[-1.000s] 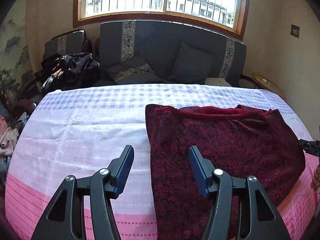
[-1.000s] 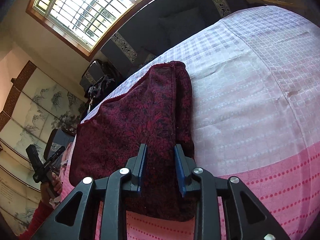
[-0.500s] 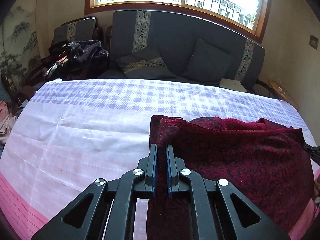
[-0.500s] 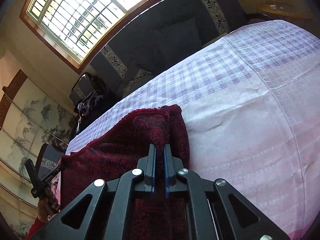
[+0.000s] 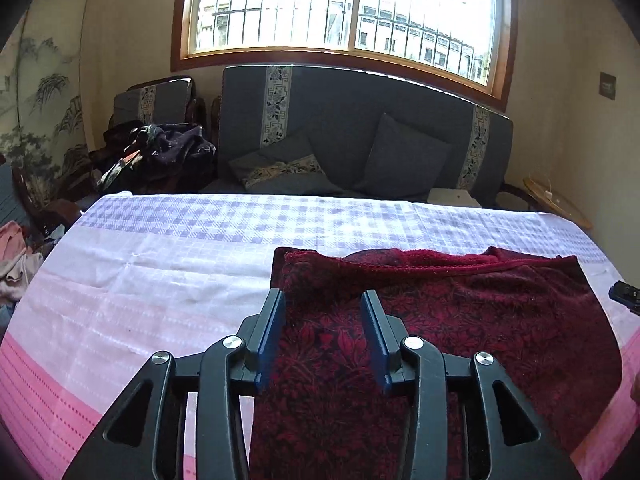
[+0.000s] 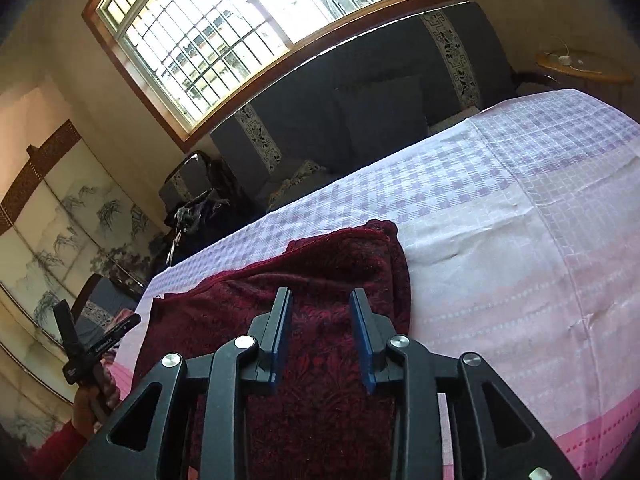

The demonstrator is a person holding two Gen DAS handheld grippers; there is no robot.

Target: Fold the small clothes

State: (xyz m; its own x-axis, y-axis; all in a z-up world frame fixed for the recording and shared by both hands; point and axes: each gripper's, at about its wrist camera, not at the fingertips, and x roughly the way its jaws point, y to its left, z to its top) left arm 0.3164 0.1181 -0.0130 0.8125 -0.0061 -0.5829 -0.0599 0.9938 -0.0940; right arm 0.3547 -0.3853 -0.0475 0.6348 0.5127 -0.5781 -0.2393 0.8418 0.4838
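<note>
A dark red patterned garment lies folded on the pink and lilac checked cloth of the table. My left gripper is open and empty, just above the garment's left far corner. My right gripper is open and empty above the garment's right part, near its far right corner. The left gripper and the hand holding it show at the left edge of the right wrist view.
A dark sofa with cushions stands beyond the table's far edge under a window. A pile of clothes lies on a chair at the far left. A small side table stands at the far right.
Both grippers were shut on the garment's near edge half a second ago and carried it toward the far edge. Both have now opened and let it go; the garment lies folded.
</note>
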